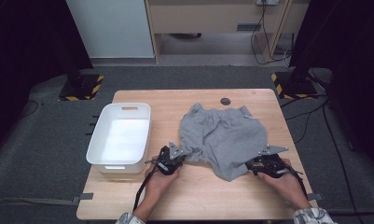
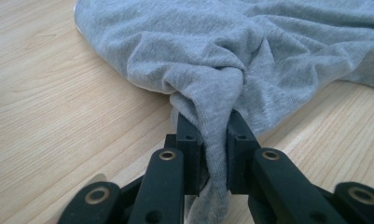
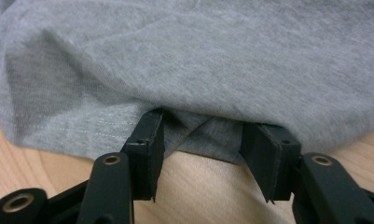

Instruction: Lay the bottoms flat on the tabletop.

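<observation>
Left fingers [image 2: 191, 140] pinching grey cloth [image 2: 231, 51], right fingers [image 3: 147, 140] astride hem

Grey garment [image 3: 212, 60] between parted jaws

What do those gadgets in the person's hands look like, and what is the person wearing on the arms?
Each hand holds a black two-jaw tool. The left gripper and right gripper each carry a grey three-cornered plate on top, and a black cable trails back from each. Up close, the jaws are flat black blocks on black link arms joined by brass-coloured pivot rings. The sleeves are light with a faint pattern.
</observation>
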A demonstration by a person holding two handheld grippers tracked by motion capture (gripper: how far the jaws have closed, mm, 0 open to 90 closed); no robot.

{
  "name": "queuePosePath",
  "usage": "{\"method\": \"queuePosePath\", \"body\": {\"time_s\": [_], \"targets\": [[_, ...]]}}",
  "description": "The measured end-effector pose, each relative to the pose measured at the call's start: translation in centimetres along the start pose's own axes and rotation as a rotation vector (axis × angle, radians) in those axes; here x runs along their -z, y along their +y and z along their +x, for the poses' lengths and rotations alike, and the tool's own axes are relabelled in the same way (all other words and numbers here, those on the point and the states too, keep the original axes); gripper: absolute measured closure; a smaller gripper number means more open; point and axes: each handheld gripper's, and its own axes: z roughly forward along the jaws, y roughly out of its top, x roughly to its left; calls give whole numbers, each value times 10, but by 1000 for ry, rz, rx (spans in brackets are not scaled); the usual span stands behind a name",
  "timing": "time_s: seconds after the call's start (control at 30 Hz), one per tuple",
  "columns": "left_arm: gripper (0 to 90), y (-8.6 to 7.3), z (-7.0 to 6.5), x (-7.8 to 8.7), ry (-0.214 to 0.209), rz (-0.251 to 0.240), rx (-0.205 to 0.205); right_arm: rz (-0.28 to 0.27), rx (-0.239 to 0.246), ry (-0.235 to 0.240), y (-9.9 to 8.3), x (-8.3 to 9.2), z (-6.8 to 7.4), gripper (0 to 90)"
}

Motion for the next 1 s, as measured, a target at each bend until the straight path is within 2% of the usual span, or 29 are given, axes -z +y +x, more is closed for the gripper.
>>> {"method": "queuePosePath", "body": {"time_s": [0.07, 0.13, 0.27, 0.43, 0.63, 0.73, 0.9, 1.0], "targets": [[788, 0, 0, 0, -2, 1, -2, 3, -5, 2, 1, -1, 0, 497], [788, 0, -1, -1, -5, 3, -2, -5, 4, -10, 1, -3, 0, 540], [789, -1, -2, -3, -8, 9, -6, -12, 32, 6, 3, -4, 3, 717], [789, -1, -3, -3, -11, 9, -7, 7, 40, 20, 6, -6, 6, 855], [789, 0, -3, -1, -9, 8, -13, 14, 35, 27, 8, -2, 3, 884], [789, 1, -3, 0, -10, 2, -13, -44, 15, 33, 12, 13, 1, 885], [788, 1, -4, 0, -12, 3, -14, -86, 7, 56, 29, 21, -1, 884], [787, 2, -4, 0, -13, 3, -12, -94, 34, 60, 50, 18, 1, 884]]}}
